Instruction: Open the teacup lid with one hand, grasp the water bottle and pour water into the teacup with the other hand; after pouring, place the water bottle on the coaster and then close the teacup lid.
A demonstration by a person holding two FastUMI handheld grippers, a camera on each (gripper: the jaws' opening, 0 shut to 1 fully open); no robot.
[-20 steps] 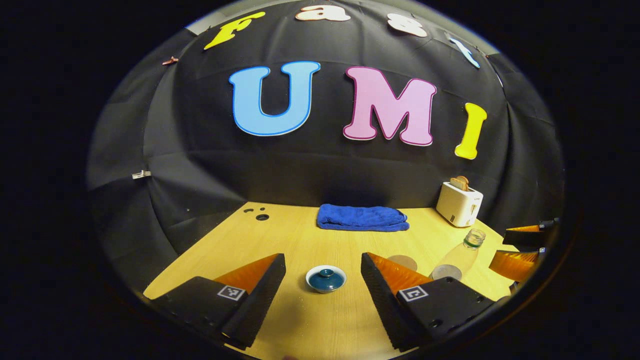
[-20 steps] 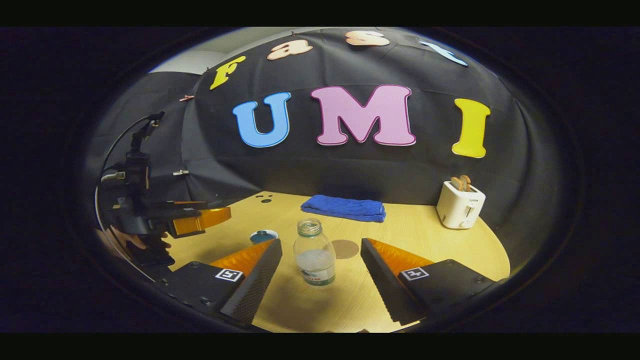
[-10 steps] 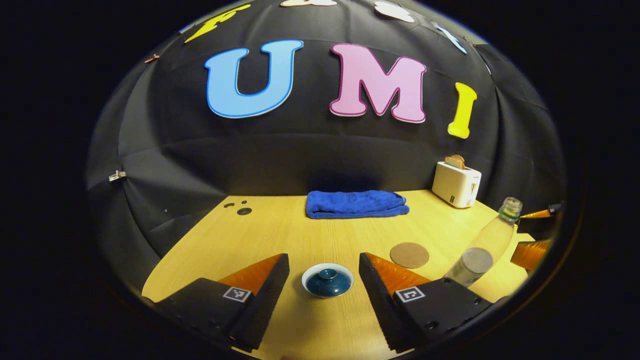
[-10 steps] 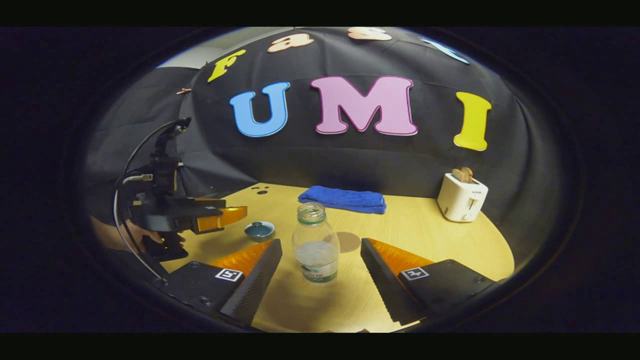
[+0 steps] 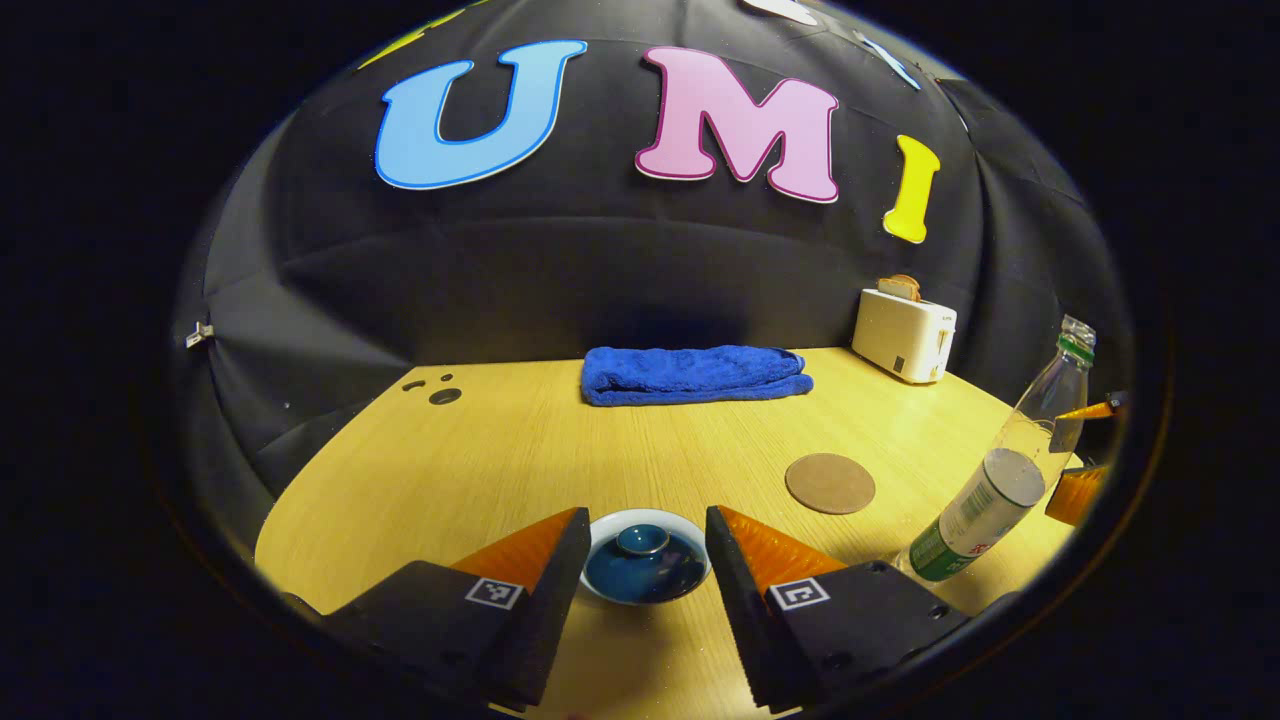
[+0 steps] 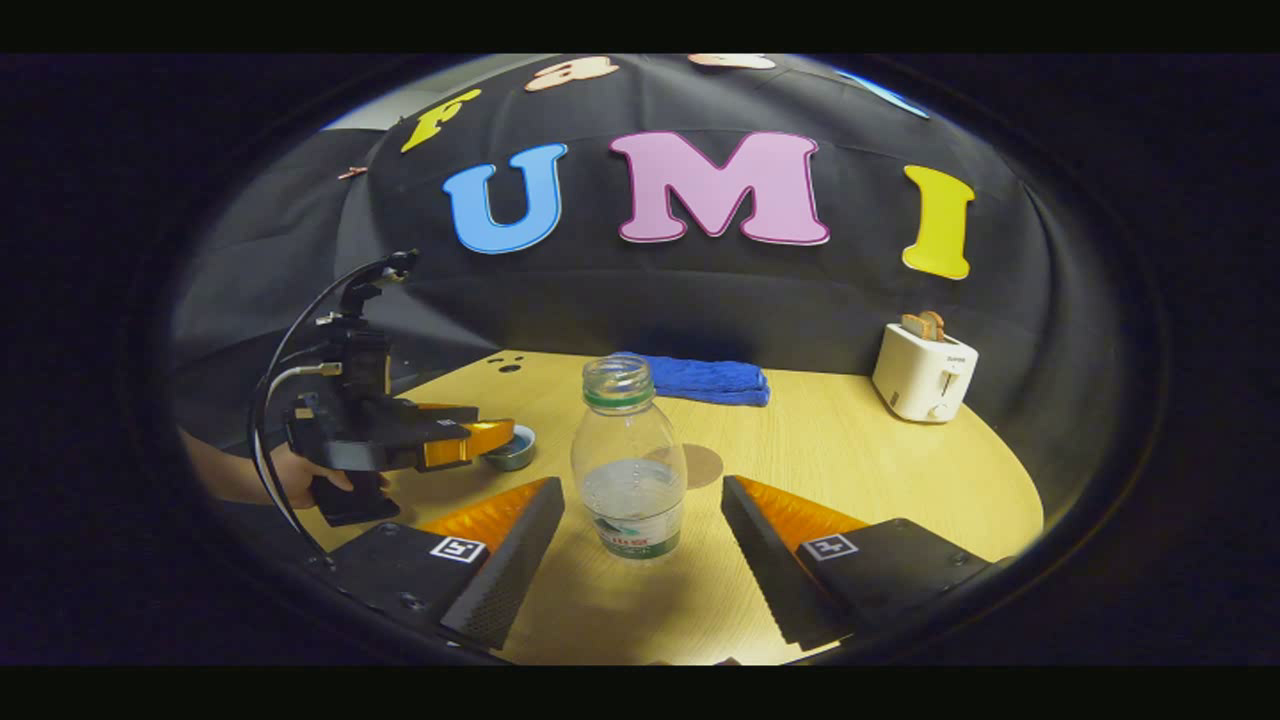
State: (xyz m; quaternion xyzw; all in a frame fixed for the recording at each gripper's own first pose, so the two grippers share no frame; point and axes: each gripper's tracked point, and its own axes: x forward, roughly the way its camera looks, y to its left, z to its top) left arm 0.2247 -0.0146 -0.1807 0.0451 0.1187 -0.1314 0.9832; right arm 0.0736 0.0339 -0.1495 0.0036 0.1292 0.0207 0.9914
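Observation:
A white teacup with a dark blue knobbed lid (image 5: 645, 560) sits on the wooden table (image 5: 520, 450), its lid on. My left gripper (image 5: 645, 518) is open, one finger on each side of the cup, without touching the lid. The clear water bottle (image 6: 630, 470), uncapped and about a third full, stands upright between the fingers of my open right gripper (image 6: 641, 485). The round brown coaster (image 5: 829, 483) lies flat to the right of the cup. In the right gripper view the left gripper (image 6: 470, 440) hovers over the teacup (image 6: 510, 452), and the coaster (image 6: 703, 466) peeks from behind the bottle.
A folded blue towel (image 5: 697, 373) lies at the back of the table and a white toaster (image 5: 903, 320) with bread stands at the back right. A hand (image 6: 300, 478) holds the left gripper at the table's left edge. The bottle (image 5: 985, 500) leans at the right rim of the left gripper view.
The left gripper has moved forward and down until its fingers flank the teacup. The right gripper has closed in on the bottle, which now stands between its fingers.

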